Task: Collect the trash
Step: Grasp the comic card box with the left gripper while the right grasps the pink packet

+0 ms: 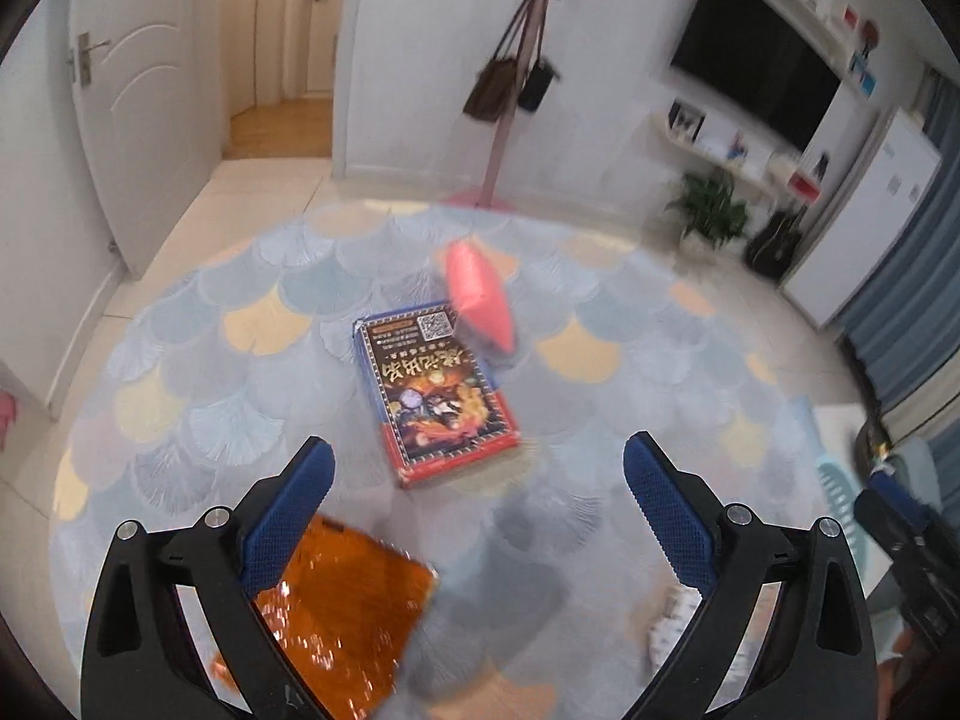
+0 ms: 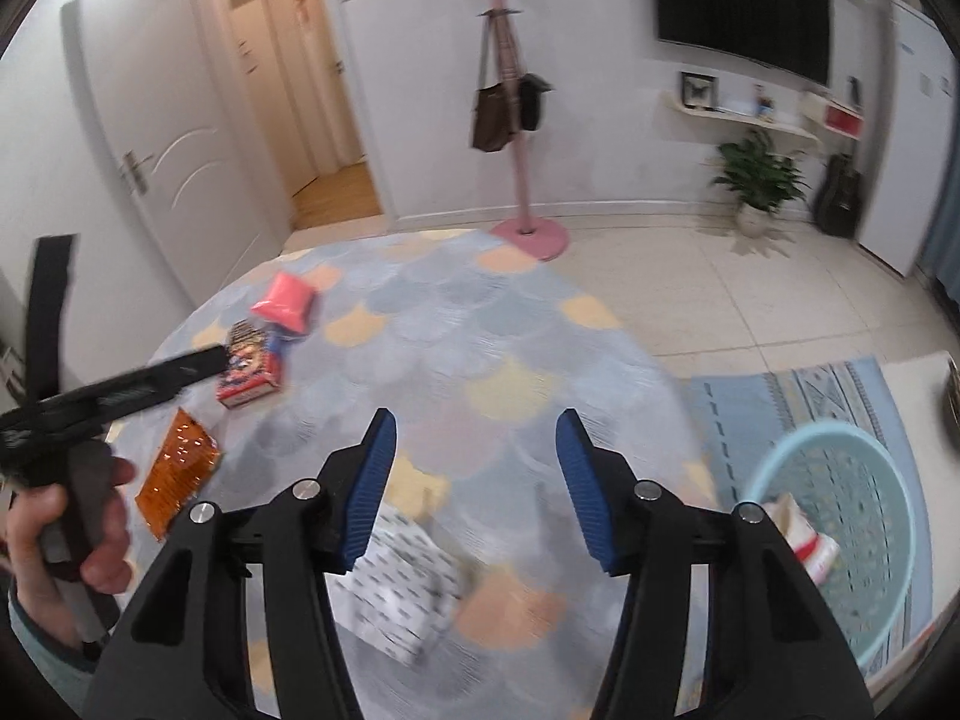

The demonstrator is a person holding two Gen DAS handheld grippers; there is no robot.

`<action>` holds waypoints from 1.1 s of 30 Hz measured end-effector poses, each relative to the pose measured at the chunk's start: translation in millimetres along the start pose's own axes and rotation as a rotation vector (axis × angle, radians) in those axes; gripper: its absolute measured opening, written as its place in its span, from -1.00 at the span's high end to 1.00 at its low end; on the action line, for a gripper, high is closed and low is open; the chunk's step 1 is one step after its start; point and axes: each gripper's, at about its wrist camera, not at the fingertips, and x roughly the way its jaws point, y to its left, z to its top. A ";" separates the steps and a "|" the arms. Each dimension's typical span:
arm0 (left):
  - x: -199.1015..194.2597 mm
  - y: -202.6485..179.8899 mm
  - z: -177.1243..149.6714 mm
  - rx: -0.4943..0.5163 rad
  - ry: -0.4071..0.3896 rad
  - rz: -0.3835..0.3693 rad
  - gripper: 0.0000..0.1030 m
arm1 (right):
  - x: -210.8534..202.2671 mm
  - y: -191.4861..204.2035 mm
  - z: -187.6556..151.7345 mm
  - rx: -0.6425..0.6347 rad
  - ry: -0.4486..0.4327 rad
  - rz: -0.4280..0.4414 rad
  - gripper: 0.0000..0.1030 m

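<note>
An orange shiny wrapper (image 1: 342, 606) lies on the round scalloped rug (image 1: 198, 372), just below my open, empty left gripper (image 1: 478, 501). A red-edged book or box (image 1: 441, 396) and a pink packet (image 1: 480, 294) lie farther out. In the right wrist view my right gripper (image 2: 475, 483) is open and empty above a white dotted wrapper (image 2: 402, 588). The orange wrapper (image 2: 177, 474), the box (image 2: 252, 369) and the pink packet (image 2: 285, 300) sit to its left. A light-blue basket (image 2: 870, 516) at the right holds a white and red wrapper (image 2: 807, 534).
A pink coat stand (image 2: 528, 228) with hanging bags stands past the rug. A potted plant (image 2: 759, 180), a guitar (image 2: 840, 192) and a white cabinet (image 2: 912, 138) line the far wall. A patterned blue mat (image 2: 798, 396) lies under the basket. The hand holding the left gripper (image 2: 72, 516) is at the left.
</note>
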 end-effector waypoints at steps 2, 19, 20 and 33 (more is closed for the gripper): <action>15.8 -4.3 3.3 0.023 0.025 0.044 -0.83 | 7.5 11.8 10.3 -0.023 0.003 0.005 0.01; 43.0 45.3 9.5 -0.044 0.057 0.042 -0.24 | 72.3 74.7 60.3 -0.060 0.084 0.125 0.01; 37.3 54.3 8.6 -0.067 0.041 0.040 -0.23 | 80.2 80.6 63.4 -0.053 0.096 0.142 0.01; 6.9 111.9 0.3 -0.190 -0.070 0.024 -0.23 | 164.0 143.9 75.5 -0.043 0.195 0.170 0.01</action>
